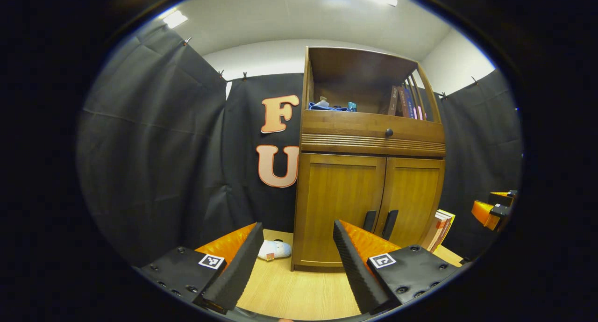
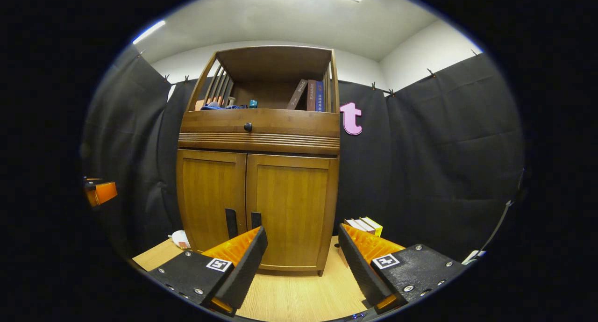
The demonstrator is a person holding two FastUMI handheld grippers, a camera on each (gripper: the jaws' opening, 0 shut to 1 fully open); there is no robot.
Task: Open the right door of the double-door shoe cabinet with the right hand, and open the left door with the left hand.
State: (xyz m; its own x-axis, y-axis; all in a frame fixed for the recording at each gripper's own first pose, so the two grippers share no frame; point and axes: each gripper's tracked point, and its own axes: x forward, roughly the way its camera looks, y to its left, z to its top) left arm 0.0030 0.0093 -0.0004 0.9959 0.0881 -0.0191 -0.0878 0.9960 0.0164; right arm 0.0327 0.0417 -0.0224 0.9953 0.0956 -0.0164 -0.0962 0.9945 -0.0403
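A wooden shoe cabinet (image 1: pixel 369 191) (image 2: pixel 259 186) stands on the floor with both doors closed. Its left door (image 1: pixel 343 205) (image 2: pixel 210 196) and right door (image 1: pixel 413 200) (image 2: pixel 289 205) each carry a dark vertical handle near the middle seam: left handle (image 1: pixel 369 220) (image 2: pixel 231 223), right handle (image 1: pixel 390 224) (image 2: pixel 255 219). My left gripper (image 1: pixel 295 238) is open, some way in front of the cabinet's left side, with nothing between its fingers. My right gripper (image 2: pixel 301 240) is also open, in front of the right door. The right gripper (image 1: pixel 493 207) also shows far right in the left gripper view.
A drawer with a round knob (image 1: pixel 388 132) (image 2: pixel 248 126) sits above the doors, and an open shelf with books on top. A white slipper (image 1: pixel 274 249) lies left of the cabinet. Books (image 1: pixel 439 228) (image 2: pixel 364 226) rest on the floor to its right. Black cloth walls surround.
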